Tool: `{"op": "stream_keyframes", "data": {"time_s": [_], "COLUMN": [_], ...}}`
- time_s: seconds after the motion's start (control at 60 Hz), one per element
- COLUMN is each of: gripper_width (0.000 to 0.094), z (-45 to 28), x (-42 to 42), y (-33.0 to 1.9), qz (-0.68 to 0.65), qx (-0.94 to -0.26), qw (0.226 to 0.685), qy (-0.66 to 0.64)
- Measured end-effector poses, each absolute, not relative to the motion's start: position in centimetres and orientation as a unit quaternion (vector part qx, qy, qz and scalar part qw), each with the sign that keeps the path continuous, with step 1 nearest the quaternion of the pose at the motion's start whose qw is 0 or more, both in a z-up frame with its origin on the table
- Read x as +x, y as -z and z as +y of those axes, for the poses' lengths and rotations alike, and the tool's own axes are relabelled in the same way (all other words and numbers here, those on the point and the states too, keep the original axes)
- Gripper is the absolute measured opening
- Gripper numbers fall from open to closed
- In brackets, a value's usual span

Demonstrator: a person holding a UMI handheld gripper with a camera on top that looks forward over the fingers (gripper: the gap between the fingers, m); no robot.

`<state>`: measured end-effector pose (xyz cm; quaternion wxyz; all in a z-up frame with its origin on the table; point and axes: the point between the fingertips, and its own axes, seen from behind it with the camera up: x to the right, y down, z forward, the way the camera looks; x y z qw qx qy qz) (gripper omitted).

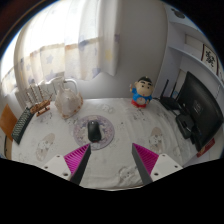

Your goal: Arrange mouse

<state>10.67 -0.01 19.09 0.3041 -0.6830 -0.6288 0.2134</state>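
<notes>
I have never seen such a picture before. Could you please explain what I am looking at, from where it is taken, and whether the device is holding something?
This is a single picture from a wide-angle camera that rides on a handheld gripper, a two-finger tool that a person carries. The lens bends the room into a round shape. At the bottom you see the gripper itself: two dark fingers with pink pads on their inner faces. They stand apart, open, and hold nothing.

Ahead of the fingers is a table with a light patterned cover. On it, just beyond the fingers, a dark mouse lies on a round mat. Farther back stand a small cartoon figure and a clear jug. To one side is a dark monitor. Curtains hang behind.
</notes>
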Motion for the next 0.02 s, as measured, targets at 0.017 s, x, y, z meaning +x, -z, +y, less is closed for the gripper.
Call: {"op": "stream_keyframes", "data": {"time_s": [0.017], "gripper_width": [0.0854], "z": [0.03], "x": [10.7], "y": [-19.07], "qz": [-0.628], "qx": [-0.684], "qw": [0.303], "qy": [-0.214]}}
